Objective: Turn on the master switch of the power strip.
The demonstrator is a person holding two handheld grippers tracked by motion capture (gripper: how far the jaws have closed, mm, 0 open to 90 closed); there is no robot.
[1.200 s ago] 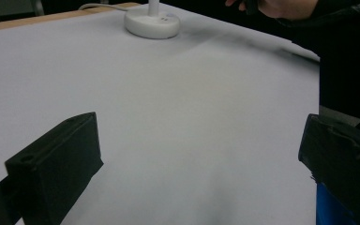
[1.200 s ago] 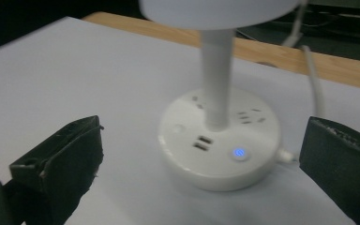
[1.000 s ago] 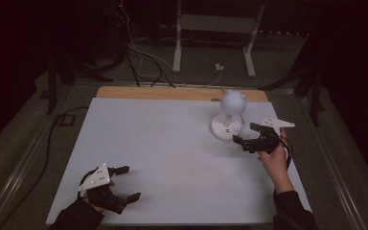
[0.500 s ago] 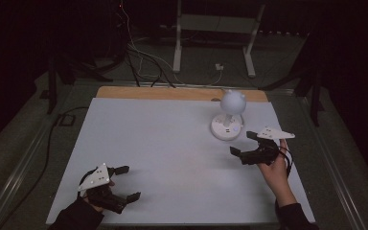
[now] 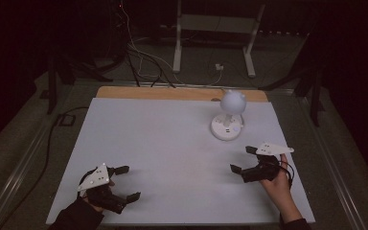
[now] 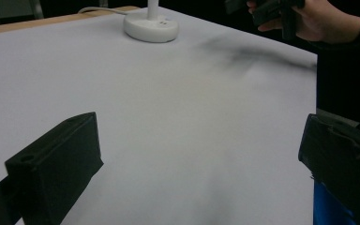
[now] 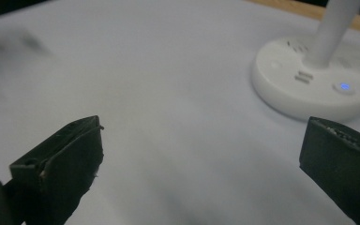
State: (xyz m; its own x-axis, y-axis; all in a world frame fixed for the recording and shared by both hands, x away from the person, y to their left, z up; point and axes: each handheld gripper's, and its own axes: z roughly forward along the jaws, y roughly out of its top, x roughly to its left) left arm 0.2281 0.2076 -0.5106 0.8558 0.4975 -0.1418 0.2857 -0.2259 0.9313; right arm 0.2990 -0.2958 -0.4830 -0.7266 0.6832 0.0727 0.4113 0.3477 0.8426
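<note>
The right tongs (image 5: 243, 159), open and empty, had drawn back toward five o'clock from the lamp (image 5: 227, 125), its blue light lit, while the left tongs (image 5: 128, 182) stayed open.

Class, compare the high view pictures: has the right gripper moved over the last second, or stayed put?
Yes. The right gripper has drawn back from the white lamp, toward the person's near edge of the table. The lamp has not shifted.

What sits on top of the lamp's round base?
On the white lamp base rises a white stem. Around it lie a lit blue button, a pair of small slots and faint markings. The stem hides part of the base's far side.
</note>
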